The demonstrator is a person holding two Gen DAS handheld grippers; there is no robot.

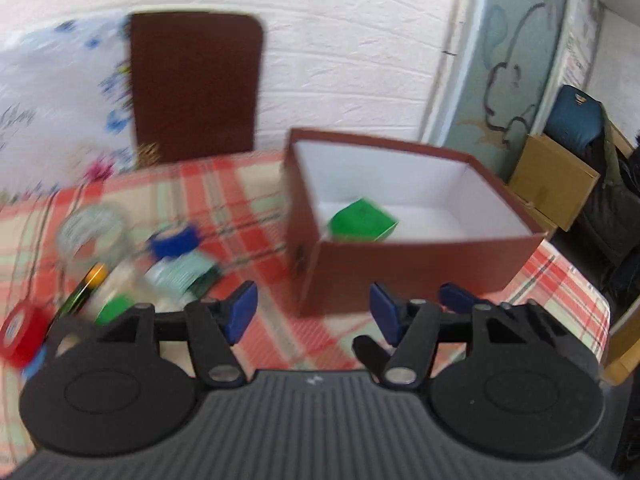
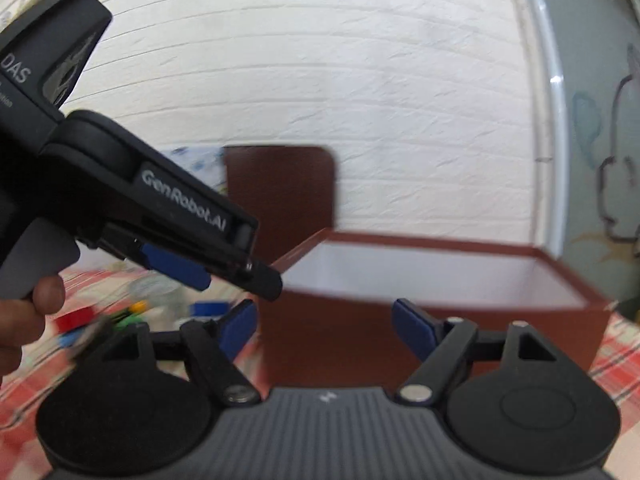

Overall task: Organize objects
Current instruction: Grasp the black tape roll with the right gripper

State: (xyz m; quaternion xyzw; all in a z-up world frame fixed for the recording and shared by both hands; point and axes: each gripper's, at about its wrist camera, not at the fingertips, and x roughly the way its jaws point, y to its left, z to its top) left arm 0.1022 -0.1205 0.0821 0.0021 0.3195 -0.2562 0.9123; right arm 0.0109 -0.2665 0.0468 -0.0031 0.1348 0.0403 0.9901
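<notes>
An open brown box (image 1: 400,264) with a white inside stands on the plaid tablecloth, and a green carton (image 1: 362,222) lies in it. My left gripper (image 1: 312,308) hovers open in front of the box's near corner with nothing between its blue pads. To its left is a blurred pile: a clear jar (image 1: 92,232), a blue cap (image 1: 176,240), a black and orange battery (image 1: 86,286), a white and green packet (image 1: 184,276) and a red roll (image 1: 22,334). My right gripper (image 2: 324,320) is open and empty, facing the box (image 2: 400,344). The left gripper (image 2: 224,276) crosses that view from the left.
A brown lid (image 1: 196,84) leans upright against the white wall behind the table. The table's right edge (image 1: 596,300) drops off beside a cardboard carton (image 1: 556,180) and a blue bag (image 1: 576,116). A hand (image 2: 24,320) holds the left gripper's handle.
</notes>
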